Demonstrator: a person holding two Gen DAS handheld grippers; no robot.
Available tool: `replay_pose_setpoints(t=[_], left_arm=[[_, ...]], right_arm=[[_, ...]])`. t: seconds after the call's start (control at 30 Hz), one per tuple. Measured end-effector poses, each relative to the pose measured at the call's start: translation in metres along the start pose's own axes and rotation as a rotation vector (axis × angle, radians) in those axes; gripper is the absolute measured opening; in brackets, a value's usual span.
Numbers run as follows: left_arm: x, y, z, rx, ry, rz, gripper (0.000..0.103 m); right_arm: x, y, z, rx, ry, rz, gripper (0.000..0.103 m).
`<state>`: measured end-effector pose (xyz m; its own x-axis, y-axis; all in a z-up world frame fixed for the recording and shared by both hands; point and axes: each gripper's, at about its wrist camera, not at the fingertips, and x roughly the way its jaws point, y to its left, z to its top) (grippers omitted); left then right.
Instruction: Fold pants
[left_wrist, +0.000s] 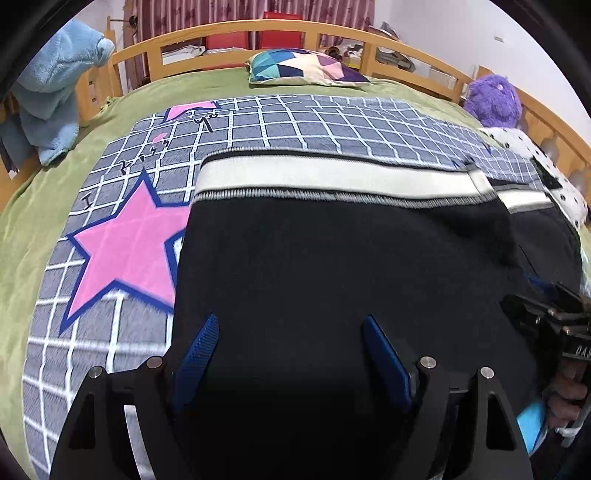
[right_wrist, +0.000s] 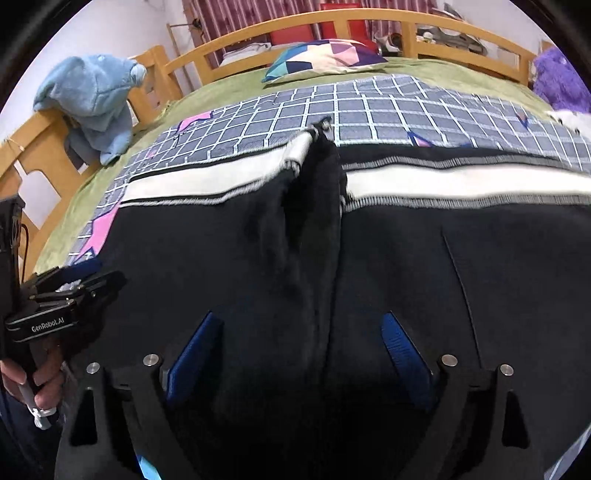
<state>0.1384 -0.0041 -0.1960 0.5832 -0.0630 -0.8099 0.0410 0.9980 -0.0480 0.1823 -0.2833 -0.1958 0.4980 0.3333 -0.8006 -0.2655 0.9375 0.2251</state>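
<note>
Black pants with a white band along the far edge lie spread on a grey checked blanket with pink stars. My left gripper hovers over the near black cloth, blue pads wide apart, with no fold pinched between them. In the right wrist view the pants show a raised bunched seam in the middle, where the white band breaks. My right gripper stands open over the cloth just below that seam. The left gripper shows at the left edge, held by a hand.
The blanket lies on a green bedsheet inside a wooden bed rail. A patterned pillow rests at the far end. A blue plush hangs on the left rail, and a purple plush and a dotted cushion sit at the right.
</note>
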Motion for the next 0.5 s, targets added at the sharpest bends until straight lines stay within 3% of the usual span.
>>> replay_pose_setpoints(t=[0.3,0.4,0.5], left_arm=[[-0.049,0.004,-0.052,-0.009,-0.064,-0.029,0.08],[-0.067,0.016,-0.06,-0.07,-0.073,-0.08,0.08],[-0.075,0.037,-0.06,-0.175,-0.087,-0.108,0.08]], right_arm=[[-0.047,0.0,-0.05,-0.055,-0.079,-0.054,0.09],[-0.064,0.002,-0.062,-0.059,-0.119,-0.092,0.09],[-0.09,-0.005,-0.07,-0.026,-0.168,-0.074,0.072]])
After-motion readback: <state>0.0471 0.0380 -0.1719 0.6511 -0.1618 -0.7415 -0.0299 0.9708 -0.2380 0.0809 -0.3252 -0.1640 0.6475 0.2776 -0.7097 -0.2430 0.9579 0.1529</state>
